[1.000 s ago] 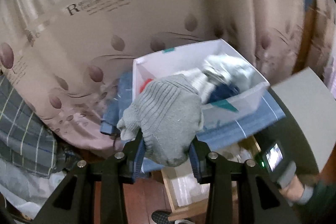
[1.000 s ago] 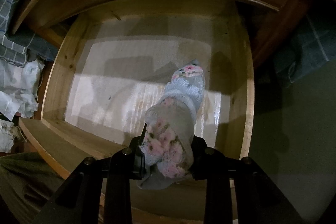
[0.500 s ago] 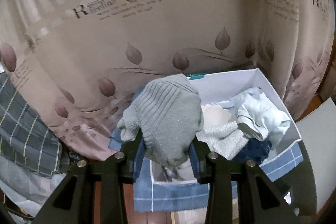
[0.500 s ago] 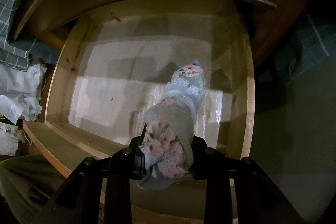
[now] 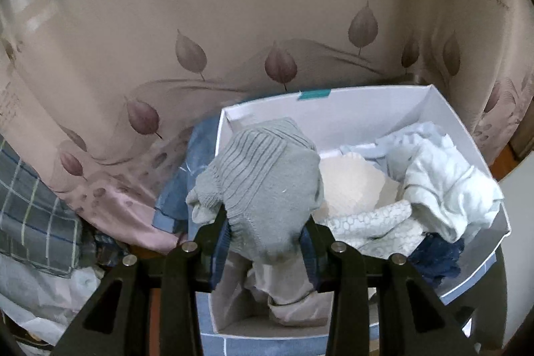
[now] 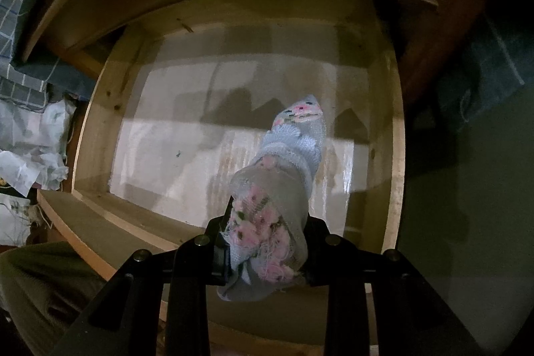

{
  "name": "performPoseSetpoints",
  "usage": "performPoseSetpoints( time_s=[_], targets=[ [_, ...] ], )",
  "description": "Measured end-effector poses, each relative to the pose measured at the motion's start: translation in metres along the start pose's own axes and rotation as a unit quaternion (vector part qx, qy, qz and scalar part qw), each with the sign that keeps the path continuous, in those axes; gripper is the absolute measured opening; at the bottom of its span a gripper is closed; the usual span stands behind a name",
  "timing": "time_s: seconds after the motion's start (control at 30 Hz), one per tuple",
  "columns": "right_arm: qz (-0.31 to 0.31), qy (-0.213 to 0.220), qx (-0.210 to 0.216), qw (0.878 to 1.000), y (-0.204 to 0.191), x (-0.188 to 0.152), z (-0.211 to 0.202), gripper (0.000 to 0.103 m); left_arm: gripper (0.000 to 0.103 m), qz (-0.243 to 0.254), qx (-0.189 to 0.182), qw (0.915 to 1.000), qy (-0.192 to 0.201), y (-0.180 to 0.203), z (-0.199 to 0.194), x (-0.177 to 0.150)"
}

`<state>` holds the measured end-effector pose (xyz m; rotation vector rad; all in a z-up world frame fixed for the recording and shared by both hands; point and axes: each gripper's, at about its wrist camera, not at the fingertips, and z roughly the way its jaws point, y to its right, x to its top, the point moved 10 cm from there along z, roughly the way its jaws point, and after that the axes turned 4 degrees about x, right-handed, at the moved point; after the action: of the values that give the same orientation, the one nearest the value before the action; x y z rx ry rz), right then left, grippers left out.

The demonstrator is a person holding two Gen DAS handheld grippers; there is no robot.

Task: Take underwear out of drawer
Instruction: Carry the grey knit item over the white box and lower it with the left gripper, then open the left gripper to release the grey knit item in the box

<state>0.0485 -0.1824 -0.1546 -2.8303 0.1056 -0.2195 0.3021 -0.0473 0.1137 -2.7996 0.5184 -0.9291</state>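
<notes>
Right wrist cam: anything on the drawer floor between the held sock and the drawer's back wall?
Nothing: bare liner between sock and the drawer's back wall, in the right wrist view.

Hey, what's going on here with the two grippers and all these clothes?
A person is emptying a wooden drawer with two handheld grippers. The left gripper holds a grey ribbed knit garment over a white box that already has several pieces of clothing in it. The right gripper is clamped on a small grey piece with pink flowers above the drawer, whose visible bottom looks otherwise bare.
</notes>
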Motion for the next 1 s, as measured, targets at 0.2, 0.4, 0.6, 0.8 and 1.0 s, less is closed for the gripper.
performPoseSetpoints(
  time_s=[0.2, 0.4, 0.6, 0.8, 1.0],
  targets=[
    [-0.006, -0.003, -0.002, 1.0, 0.002, -0.001, 0.001, 0.028, 0.044, 0.024, 0.023, 0.9994, -0.001, 0.002, 0.008, -0.01],
    [-0.006, -0.003, -0.001, 1.0, 0.001, -0.002, 0.001, 0.028, 0.049, 0.022, 0.032, 0.9993, -0.005, 0.002, 0.002, -0.015],
    [-0.006, -0.002, 0.0, 1.0, 0.0, -0.001, 0.0, 0.028, 0.05, 0.031, 0.033, 0.999, 0.0, 0.004, -0.012, -0.021],
    [-0.008, -0.003, -0.004, 1.0, 0.001, -0.002, 0.001, 0.028, 0.051, 0.028, 0.027, 0.9992, 0.011, 0.004, -0.032, -0.03],
    [-0.01, 0.0, -0.007, 1.0, 0.0, 0.0, 0.001, 0.028, 0.052, 0.018, 0.039, 0.9984, 0.037, -0.006, -0.055, -0.042]
  ],
)
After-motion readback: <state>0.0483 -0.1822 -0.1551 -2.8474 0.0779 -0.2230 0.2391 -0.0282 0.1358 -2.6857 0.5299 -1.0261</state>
